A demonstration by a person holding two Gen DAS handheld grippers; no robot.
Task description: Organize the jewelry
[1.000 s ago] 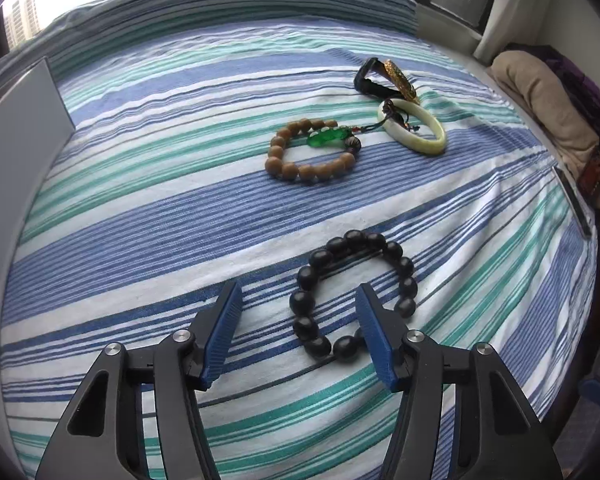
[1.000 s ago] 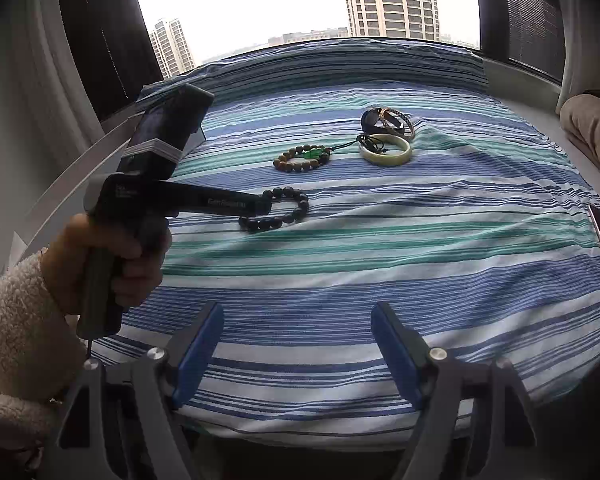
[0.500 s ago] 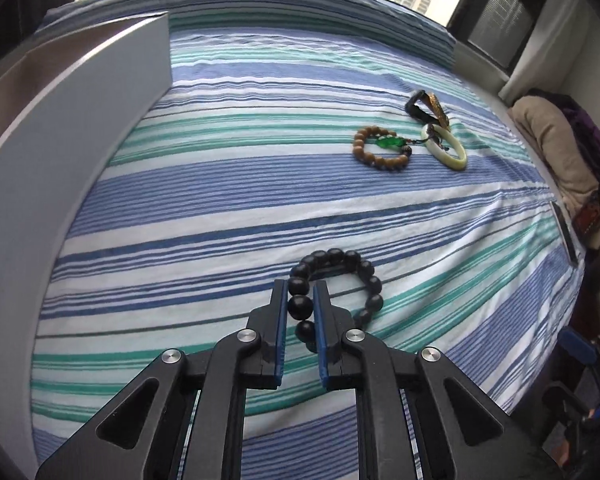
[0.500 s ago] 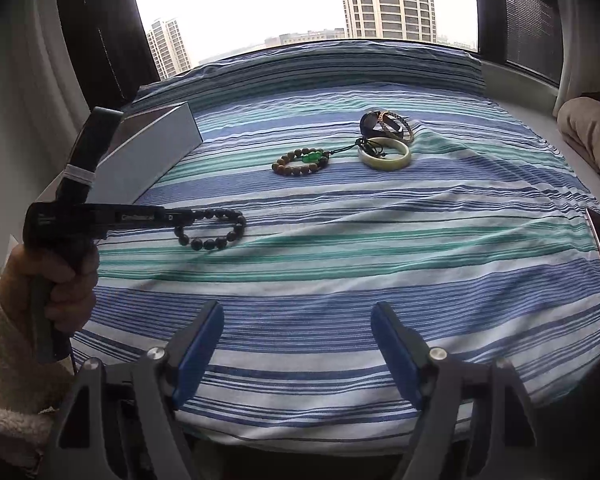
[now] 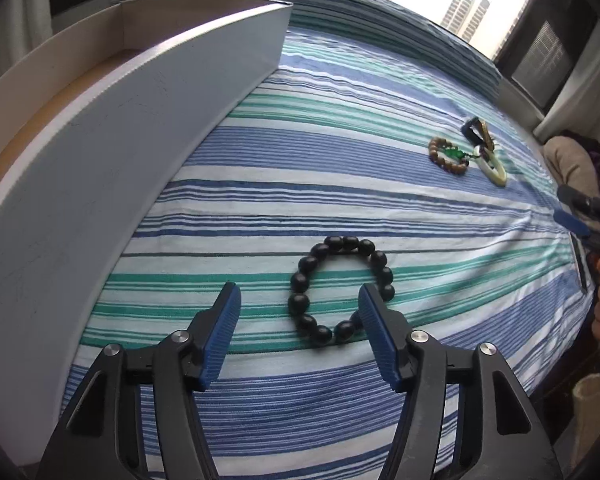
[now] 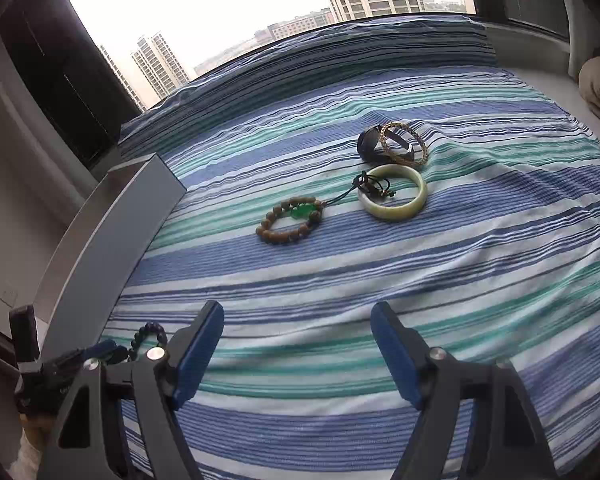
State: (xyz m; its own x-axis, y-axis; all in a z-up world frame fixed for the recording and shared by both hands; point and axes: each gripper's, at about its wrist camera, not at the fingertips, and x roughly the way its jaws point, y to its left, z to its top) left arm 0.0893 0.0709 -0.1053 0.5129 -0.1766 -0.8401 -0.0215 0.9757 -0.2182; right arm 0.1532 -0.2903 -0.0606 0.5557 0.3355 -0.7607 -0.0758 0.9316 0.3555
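Observation:
A black bead bracelet (image 5: 340, 288) lies on the striped bedspread (image 5: 340, 184), just ahead of my open left gripper (image 5: 298, 332); its right finger overlaps the bracelet's near right side. It also shows in the right wrist view (image 6: 148, 336) beside the left gripper (image 6: 96, 354). Farther off lie a brown bead bracelet (image 6: 290, 220) with a green charm (image 6: 302, 211), a pale jade bangle (image 6: 394, 198), a gold chain bangle (image 6: 404, 143) and a dark band (image 6: 370, 146). My right gripper (image 6: 296, 354) is open and empty over the bedspread.
A white open box (image 5: 100, 140) with a brown floor stands along the bed's left side, close to the black bracelet. Windows lie beyond the far edge. A beige cushion (image 5: 572, 164) and a dark phone (image 5: 580, 264) sit at the right edge.
My left gripper, shut on the black bracelet half a second ago, has opened after carrying it left toward the box; the bracelet now lies loose. My right gripper has moved forward.

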